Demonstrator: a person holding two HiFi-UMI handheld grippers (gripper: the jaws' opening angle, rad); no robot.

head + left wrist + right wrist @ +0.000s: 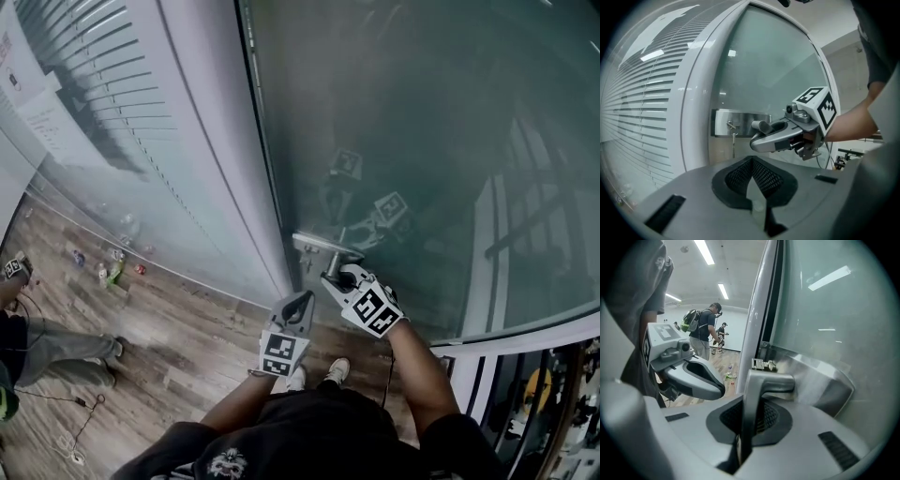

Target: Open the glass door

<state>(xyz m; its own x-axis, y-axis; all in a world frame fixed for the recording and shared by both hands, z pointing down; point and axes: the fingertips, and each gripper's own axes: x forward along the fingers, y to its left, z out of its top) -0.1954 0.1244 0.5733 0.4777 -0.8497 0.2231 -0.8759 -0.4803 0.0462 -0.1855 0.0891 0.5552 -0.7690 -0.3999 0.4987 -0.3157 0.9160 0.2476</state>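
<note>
At the door's latch edge:

- Right tongs: closed on the handle. Its lever stands between the jaws, gripped near its free end.
- Left tongs: jaws drawn together, nothing between them. You hold them just beside the right tongs, lower, and clear of the door.
- Handle: fixed on a metal lock plate at the left edge of the glass door.
- Key: hangs from the plate, left of the handle.
- Frame: white, running along the door's edge, with blinds beyond it.
- Floor: wood, with small litter by the wall.

Progress: you have the grip. The door appears to sit closed against the frame, so most of the work looks to be ahead, namely pressing the lever and swinging the door. Whether the lever is pressed at all cannot be told.

Views:
- Only the left gripper view shows the key and the whole plate.
- Only the right gripper view shows the lever seated between the jaws, and people standing far across the room.
- Only the head view shows both tongs together, and their reflections in the glass.
</note>
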